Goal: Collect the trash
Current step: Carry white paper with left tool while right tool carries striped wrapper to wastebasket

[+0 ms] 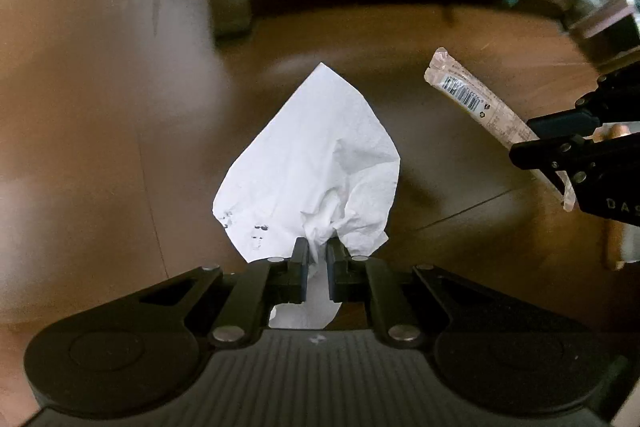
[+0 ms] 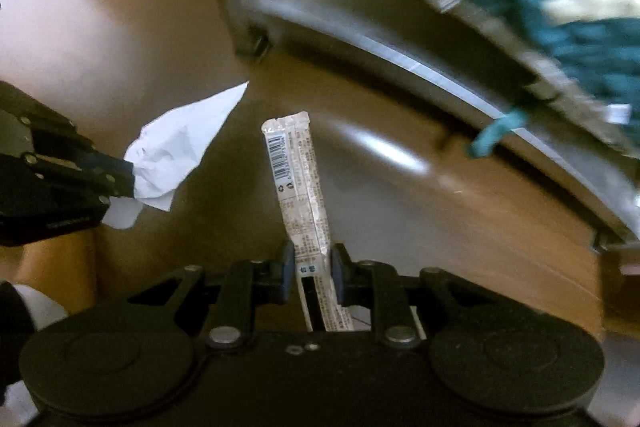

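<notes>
We saw a smooth brown wooden floor [image 1: 120,115] beneath everything, its thin plank seams running across it and a pale sheen of light on the boards [image 2: 384,151]. On it stood a piece of low grey furniture [image 2: 360,11] on a dark squared leg [image 1: 232,15], with shadow pooled underneath. A teal knitted cloth [image 2: 580,39] lay over its top, one strand dangling past the edge.

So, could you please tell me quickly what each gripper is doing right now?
Left gripper: shut on the tissue.
Right gripper: shut on the wrapper.
</notes>
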Demonstrator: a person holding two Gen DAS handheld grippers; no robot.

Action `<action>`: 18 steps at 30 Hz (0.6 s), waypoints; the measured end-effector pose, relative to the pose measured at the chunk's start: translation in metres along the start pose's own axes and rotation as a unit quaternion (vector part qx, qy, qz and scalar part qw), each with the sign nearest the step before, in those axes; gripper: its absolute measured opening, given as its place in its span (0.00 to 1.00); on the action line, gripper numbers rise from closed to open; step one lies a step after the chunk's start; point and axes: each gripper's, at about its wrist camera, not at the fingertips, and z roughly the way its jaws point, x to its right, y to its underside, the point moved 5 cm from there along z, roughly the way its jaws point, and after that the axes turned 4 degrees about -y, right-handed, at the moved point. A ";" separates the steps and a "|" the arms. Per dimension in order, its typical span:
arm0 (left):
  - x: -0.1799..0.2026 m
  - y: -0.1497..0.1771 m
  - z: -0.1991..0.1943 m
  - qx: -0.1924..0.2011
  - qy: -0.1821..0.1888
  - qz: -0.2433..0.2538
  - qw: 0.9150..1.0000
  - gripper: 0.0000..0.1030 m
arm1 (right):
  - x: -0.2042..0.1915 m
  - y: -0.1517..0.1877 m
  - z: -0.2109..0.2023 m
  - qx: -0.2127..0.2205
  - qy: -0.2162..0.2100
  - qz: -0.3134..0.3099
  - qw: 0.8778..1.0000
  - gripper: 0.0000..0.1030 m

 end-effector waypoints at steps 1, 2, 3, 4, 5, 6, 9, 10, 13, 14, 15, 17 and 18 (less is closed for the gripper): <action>0.003 -0.005 -0.012 0.007 0.002 0.006 1.000 0.09 | 0.004 0.001 -0.015 0.007 0.001 0.010 1.000 0.18; 0.006 -0.009 -0.022 0.013 0.004 0.010 1.000 0.08 | 0.008 0.002 -0.031 0.013 0.002 0.018 1.000 0.18; 0.011 -0.013 -0.034 0.020 0.007 0.017 1.000 0.08 | 0.011 0.004 -0.048 0.023 0.003 0.027 0.999 0.18; 0.015 -0.017 -0.047 0.027 0.010 0.027 0.999 0.08 | 0.013 0.005 -0.063 0.032 0.005 0.033 0.999 0.18; 0.021 -0.023 -0.062 0.036 0.011 0.041 0.998 0.08 | 0.016 0.007 -0.078 0.040 0.007 0.037 0.998 0.18; 0.028 -0.027 -0.077 0.046 0.013 0.056 0.997 0.09 | 0.018 0.009 -0.096 0.049 0.010 0.044 0.998 0.18; 0.057 -0.037 -0.120 0.076 0.029 0.093 0.992 0.09 | 0.025 0.014 -0.140 0.072 0.009 0.064 0.995 0.18; 0.065 -0.040 -0.133 0.085 0.030 0.104 0.990 0.09 | 0.026 0.016 -0.158 0.081 0.011 0.068 0.994 0.18; 0.089 -0.047 -0.175 0.112 0.033 0.131 0.984 0.09 | 0.029 0.025 -0.202 0.114 0.020 0.072 0.991 0.18; 0.097 -0.049 -0.191 0.122 0.033 0.136 0.983 0.09 | 0.031 0.028 -0.216 0.124 0.022 0.076 0.989 0.18; 0.105 -0.050 -0.207 0.132 0.032 0.139 0.981 0.09 | 0.033 0.032 -0.233 0.134 0.024 0.081 0.987 0.18; 0.120 -0.051 -0.235 0.151 0.029 0.143 0.978 0.09 | 0.038 0.039 -0.262 0.152 0.028 0.088 0.984 0.18; 0.122 -0.052 -0.246 0.159 0.026 0.146 0.976 0.09 | 0.040 0.043 -0.277 0.161 0.028 0.093 0.982 0.18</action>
